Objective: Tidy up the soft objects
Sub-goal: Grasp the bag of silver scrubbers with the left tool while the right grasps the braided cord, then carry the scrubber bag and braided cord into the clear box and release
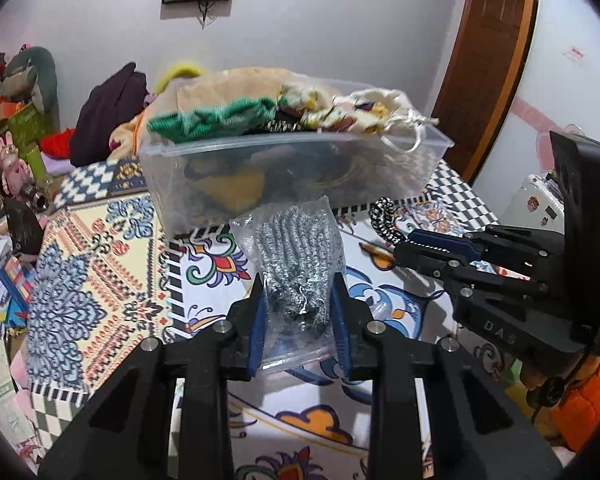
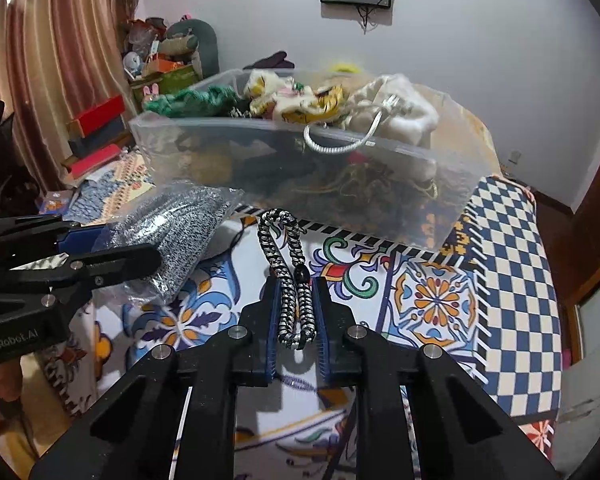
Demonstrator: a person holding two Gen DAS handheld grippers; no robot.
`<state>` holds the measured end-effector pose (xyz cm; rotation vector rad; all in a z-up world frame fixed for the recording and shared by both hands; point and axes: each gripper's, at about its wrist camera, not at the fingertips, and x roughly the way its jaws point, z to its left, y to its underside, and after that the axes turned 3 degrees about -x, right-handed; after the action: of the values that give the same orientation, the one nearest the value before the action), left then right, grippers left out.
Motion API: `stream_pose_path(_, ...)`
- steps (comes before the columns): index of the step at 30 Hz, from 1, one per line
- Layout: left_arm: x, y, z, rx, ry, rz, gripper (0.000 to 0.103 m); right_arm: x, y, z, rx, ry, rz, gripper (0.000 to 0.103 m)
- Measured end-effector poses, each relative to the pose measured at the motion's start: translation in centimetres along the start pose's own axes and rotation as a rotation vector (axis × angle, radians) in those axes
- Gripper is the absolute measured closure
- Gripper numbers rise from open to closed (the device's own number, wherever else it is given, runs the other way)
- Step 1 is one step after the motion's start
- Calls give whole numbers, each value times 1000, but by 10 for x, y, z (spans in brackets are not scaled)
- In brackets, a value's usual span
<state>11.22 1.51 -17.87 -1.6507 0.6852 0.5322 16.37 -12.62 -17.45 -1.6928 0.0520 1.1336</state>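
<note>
Left gripper (image 1: 298, 300) clenched on grey knit cloth in crinkly clear plastic bag (image 1: 296, 264): light, slippery, grip mid-bundle. Right gripper (image 2: 296, 304) pinches limp black-and-white braided cord (image 2: 290, 264).

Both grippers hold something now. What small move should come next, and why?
Probably lift the left gripper, shut on the bagged grey knit, up over the rim of the clear bin; the bin stands just ahead, already heaped with soft things.
</note>
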Motion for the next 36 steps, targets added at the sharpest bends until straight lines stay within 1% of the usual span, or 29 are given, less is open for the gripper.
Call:
stream_pose_path(5,-23,-9,-1,9,5,-53,74,-25,-8,-5,8,3,-67,89)
stream_pose_path(11,-52,-34,-4,16,8,-159,74,-55,-28,-8,8,15,-182,89)
stream_pose_path(12,-56,-39,-6,19,7,-178,74,-55,-34,-4,8,19,-194,89)
stream_pose_path(16,-62,-61,-12,25,3,-237,74,-66,-53,-6,23,36,-264,89)
stream_pose_path(22,-57,-95,-18,29,9,-296,74,-66,-72,-16,43,83,-312,88)
stream_pose_path(25,-45,-111,-17,19,2,-299,74,-60,-80,-20,54,93,-315,88)
stream_pose_path(27,-36,-120,-14,5,11,-291,74,-53,-84,-23,61,98,-312,88)
stream_pose_path(30,-19,-129,-6,-21,18,-261,74,-43,-90,-23,70,95,-301,88)
stream_pose_path(33,1,-132,1,-38,4,-224,74,-31,-94,-25,80,81,-283,88)
stream_pose_path(36,20,-133,7,-57,2,-176,74,-16,-96,-25,89,64,-249,88)
